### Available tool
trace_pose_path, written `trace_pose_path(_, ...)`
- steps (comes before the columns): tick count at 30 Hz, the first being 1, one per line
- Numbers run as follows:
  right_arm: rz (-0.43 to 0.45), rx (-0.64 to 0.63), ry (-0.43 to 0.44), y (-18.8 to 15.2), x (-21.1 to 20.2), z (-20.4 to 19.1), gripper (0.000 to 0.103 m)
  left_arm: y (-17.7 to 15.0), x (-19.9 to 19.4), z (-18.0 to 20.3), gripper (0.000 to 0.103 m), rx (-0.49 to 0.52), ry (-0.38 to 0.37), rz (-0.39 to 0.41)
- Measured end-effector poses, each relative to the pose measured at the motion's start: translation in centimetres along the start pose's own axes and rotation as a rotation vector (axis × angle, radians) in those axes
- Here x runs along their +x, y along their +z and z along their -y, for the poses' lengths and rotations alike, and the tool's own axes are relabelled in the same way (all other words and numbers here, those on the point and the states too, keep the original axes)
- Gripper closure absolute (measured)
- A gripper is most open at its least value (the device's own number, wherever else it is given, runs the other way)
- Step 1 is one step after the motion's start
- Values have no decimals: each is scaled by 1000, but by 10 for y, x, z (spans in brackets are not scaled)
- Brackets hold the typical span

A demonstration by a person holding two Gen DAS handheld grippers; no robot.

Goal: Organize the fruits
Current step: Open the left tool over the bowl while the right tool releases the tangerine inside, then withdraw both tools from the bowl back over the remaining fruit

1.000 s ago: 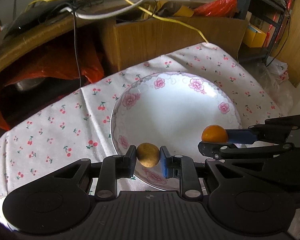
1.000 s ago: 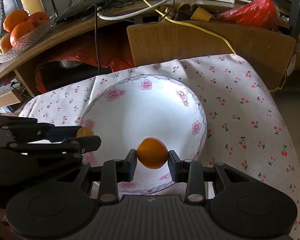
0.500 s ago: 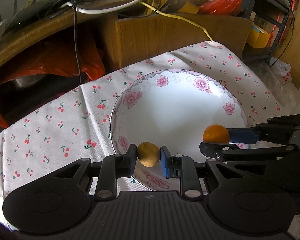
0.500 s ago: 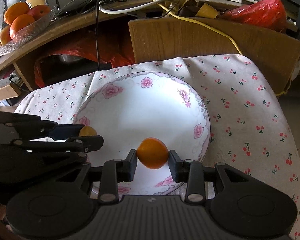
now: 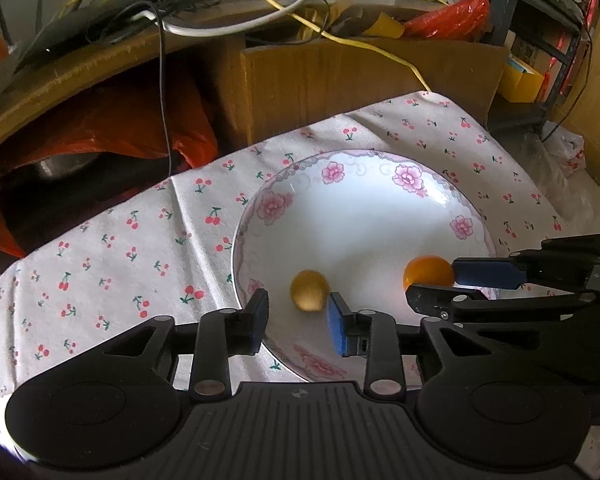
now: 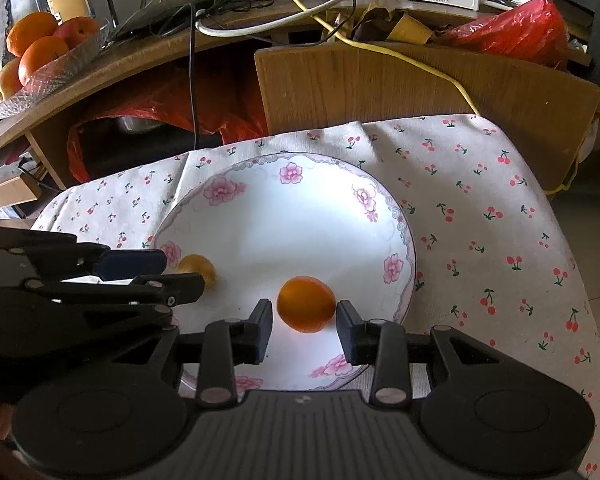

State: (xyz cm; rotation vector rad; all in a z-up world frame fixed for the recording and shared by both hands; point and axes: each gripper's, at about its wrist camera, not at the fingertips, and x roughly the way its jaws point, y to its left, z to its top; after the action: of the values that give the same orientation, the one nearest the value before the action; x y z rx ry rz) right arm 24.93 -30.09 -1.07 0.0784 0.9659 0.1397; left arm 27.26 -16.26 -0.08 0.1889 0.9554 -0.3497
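Now the left tool (image 5: 298,314) is opening, its yellow fruit (image 5: 308,290) loose on the plate (image 5: 380,168). Right tool (image 6: 305,322) looks apart around the orange (image 6: 306,304); lift both straight up.

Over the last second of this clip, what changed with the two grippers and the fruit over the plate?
The left gripper let go: its jaws are opening, and the small yellow-brown fruit has dropped clear of them onto the flowered plate. The right gripper also seems to have released the orange fruit, with gaps either side. Both grippers stayed in place.

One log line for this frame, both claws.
left claw: opening, brown fruit freed on plate | right claw: apart from orange
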Motion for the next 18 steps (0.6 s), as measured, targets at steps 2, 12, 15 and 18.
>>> trace_pose_path(2,5,0,-1,0,-2,0,72,0,-3,-1,50,1,23,8)
trace_pose_path(12,34,-16,-18,1,-12,-6,71,0,-14,-10,39,-13,44,21)
trace_pose_path(15,41,-14,-14,1,-15,-7,71,-1,-18,-13,36,-20,46,26)
trace_pose_path(18,49,-19,-10,0,-19,-10,70,-3,-22,-16,35,-25,49,27)
